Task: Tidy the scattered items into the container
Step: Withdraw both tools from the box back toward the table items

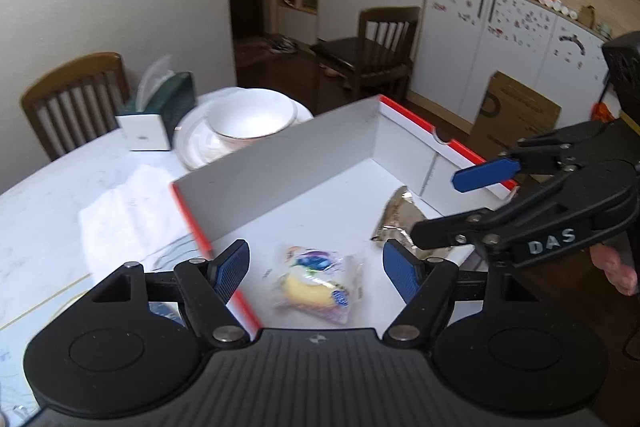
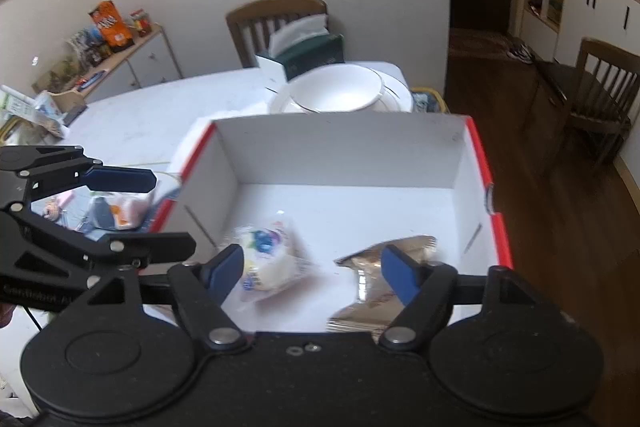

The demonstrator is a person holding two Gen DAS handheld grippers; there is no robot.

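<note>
Claws: I am holding left claw (image 1: 316,269) and right claw (image 2: 312,269) spread, empty | snacks lying in box (image 2: 340,143) | next: fetching remaining table (image 2: 132,119) items.

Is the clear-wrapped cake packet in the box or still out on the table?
In. The cake packet lies on the box floor, inside its walls, untouched.

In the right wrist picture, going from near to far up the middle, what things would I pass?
Clear-wrapped snack → back wall of the white box → white bowl → green tissue box → wooden chair.
</note>
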